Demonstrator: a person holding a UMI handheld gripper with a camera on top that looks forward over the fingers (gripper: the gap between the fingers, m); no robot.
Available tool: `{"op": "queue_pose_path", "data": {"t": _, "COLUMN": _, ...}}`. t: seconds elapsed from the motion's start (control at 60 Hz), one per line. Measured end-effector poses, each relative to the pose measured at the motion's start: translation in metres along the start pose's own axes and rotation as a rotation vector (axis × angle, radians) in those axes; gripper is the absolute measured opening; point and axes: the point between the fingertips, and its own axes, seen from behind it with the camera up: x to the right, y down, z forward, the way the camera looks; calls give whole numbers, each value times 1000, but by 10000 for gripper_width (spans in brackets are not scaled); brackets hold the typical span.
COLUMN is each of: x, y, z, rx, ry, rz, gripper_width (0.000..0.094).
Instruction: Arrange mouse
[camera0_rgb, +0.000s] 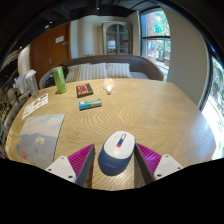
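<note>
A white and blue mouse (116, 152) rests on the wooden table (155, 112), between my fingers near the table's front edge. My gripper (115, 150) is open, with its pink pads either side of the mouse: the left pad (82, 158) shows a narrow strip of wood between it and the mouse, and the right pad (148, 157) lies close against the mouse's side. The mouse's rear end is hidden below the fingers.
A grey mat (40, 138) lies on the table to the left of the fingers. Beyond are a teal book (90, 103), a dark object (85, 89), a green bottle (60, 80), a small white cup (108, 86) and papers (35, 105). A sofa (100, 70) stands behind the table.
</note>
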Motion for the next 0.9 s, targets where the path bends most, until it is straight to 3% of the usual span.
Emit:
{"op": "queue_pose_path", "data": {"t": 0.083, "x": -10, "y": -13, "z": 11, "rx": 37, "ry": -15, "rz": -9, "gripper_width": 749}}
{"op": "queue_pose_path", "data": {"t": 0.167, "x": -7, "y": -21, "z": 18, "rx": 87, "ry": 3, "rz": 2, "gripper_width": 539}}
{"op": "queue_pose_path", "data": {"t": 0.2, "x": -7, "y": -22, "z": 21, "rx": 89, "ry": 16, "rz": 23, "gripper_width": 533}}
{"op": "queue_pose_path", "data": {"t": 0.417, "x": -5, "y": -19, "z": 17, "rx": -62, "ry": 66, "rz": 99, "gripper_width": 382}}
{"op": "queue_pose_path", "data": {"t": 0.467, "x": -2, "y": -36, "z": 6, "rx": -52, "ry": 75, "rz": 165, "gripper_width": 358}}
{"op": "queue_pose_path", "data": {"t": 0.567, "x": -11, "y": -107, "z": -37, "rx": 67, "ry": 107, "rz": 173, "gripper_width": 348}}
{"op": "queue_pose_path", "data": {"t": 0.7, "x": -111, "y": -193, "z": -84, "rx": 236, "ry": 53, "rz": 97, "gripper_width": 347}}
{"op": "queue_pose_path", "data": {"t": 0.8, "x": -217, "y": -189, "z": -65, "rx": 245, "ry": -45, "rz": 42, "gripper_width": 345}}
{"op": "queue_pose_path", "data": {"t": 0.9, "x": -280, "y": -127, "z": -30, "rx": 151, "ry": -117, "rz": -9, "gripper_width": 345}}
